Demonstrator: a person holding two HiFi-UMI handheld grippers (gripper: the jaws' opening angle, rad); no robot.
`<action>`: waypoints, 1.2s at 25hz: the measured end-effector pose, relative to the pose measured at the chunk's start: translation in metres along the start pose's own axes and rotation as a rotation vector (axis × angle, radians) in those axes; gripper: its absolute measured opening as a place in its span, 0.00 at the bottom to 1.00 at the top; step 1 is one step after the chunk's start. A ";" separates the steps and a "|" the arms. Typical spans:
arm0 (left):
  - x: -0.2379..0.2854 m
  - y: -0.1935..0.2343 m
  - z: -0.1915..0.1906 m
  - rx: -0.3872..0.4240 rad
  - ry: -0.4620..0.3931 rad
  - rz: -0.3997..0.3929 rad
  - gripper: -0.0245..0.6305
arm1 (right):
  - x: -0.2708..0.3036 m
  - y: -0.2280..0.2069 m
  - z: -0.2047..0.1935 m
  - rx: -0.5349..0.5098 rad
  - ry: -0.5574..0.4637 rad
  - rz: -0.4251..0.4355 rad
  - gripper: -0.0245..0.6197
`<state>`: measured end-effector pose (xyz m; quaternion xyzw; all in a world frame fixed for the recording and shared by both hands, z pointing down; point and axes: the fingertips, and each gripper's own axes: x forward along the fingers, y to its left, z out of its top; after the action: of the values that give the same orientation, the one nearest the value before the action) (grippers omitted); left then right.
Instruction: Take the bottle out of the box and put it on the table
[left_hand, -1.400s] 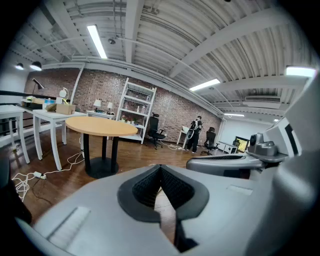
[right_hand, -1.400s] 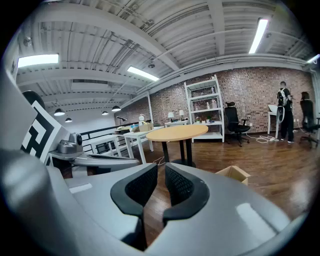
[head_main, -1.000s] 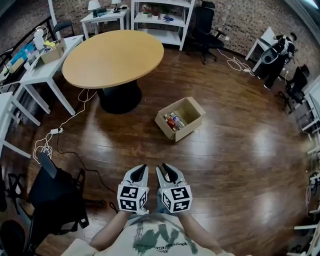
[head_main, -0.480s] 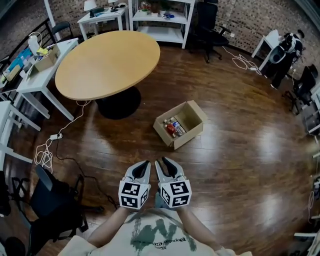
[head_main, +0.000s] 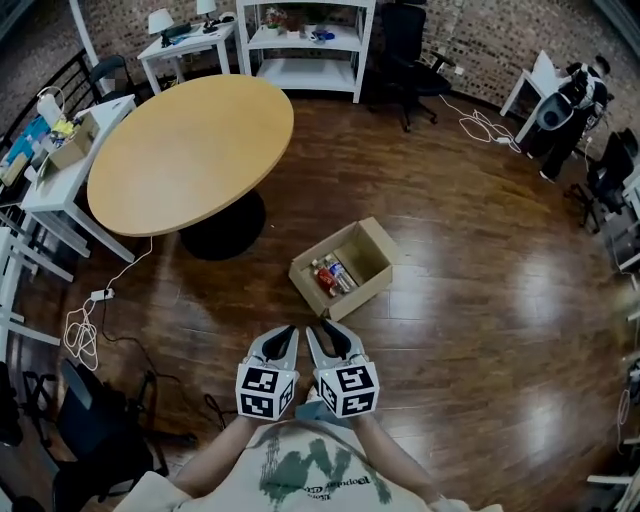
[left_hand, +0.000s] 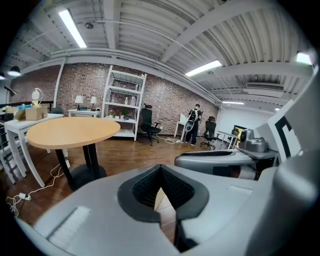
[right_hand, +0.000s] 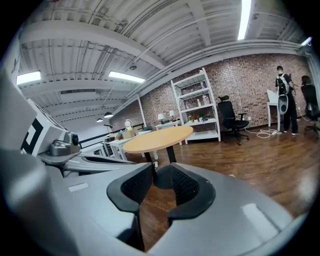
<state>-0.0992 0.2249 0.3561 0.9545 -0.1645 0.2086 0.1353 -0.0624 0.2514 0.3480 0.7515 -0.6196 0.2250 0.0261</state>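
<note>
**Head view.** Dark plank floor (head_main: 470, 300). Open cardboard box (head_main: 366, 294) on the floor at mid-frame, flaps spread. Several bottles (head_main: 328, 276) lie inside it at its near-left end; which one the task means cannot be told. Round surface (head_main: 190, 150), light wood on a dark pedestal, stands well apart from the box at upper left with nothing on its top. White shelving unit (head_main: 305, 45) and black office chair (head_main: 405, 45) stand along the brick wall. White desk (head_main: 60, 165) at far left, with a cable (head_main: 85, 330) trailing on the floor below it. Left gripper (head_main: 288, 331) and right gripper (head_main: 325, 332) are held side by side just before the person's chest, both pointing toward the box but short of it. Their marker cubes (head_main: 265, 390) face the camera.

**Left gripper view.** Jaw tips meet at the far end – nothing between them, only floor showing through the slot below. The round surface is at left and the shelving behind it. The right gripper's body runs alongside at right.

**Right gripper view.** Jaws stand a narrow way apart and have just been opening – nothing between them, bare floor in the gap. The round surface is straight ahead beyond the tips. A person (right_hand: 283, 100) stands by the far wall at right.
</note>
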 end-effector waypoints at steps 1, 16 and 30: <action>0.007 -0.002 0.002 0.002 0.005 0.001 0.04 | 0.002 -0.007 0.002 -0.002 0.001 0.001 0.21; 0.081 -0.011 0.022 -0.021 0.012 -0.049 0.04 | 0.024 -0.080 0.011 -0.005 0.025 -0.032 0.21; 0.183 0.048 0.058 -0.070 0.068 -0.106 0.04 | 0.129 -0.136 0.041 0.017 0.086 -0.059 0.21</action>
<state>0.0606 0.1152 0.3953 0.9489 -0.1165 0.2277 0.1851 0.0952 0.1510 0.3920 0.7593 -0.5936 0.2613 0.0528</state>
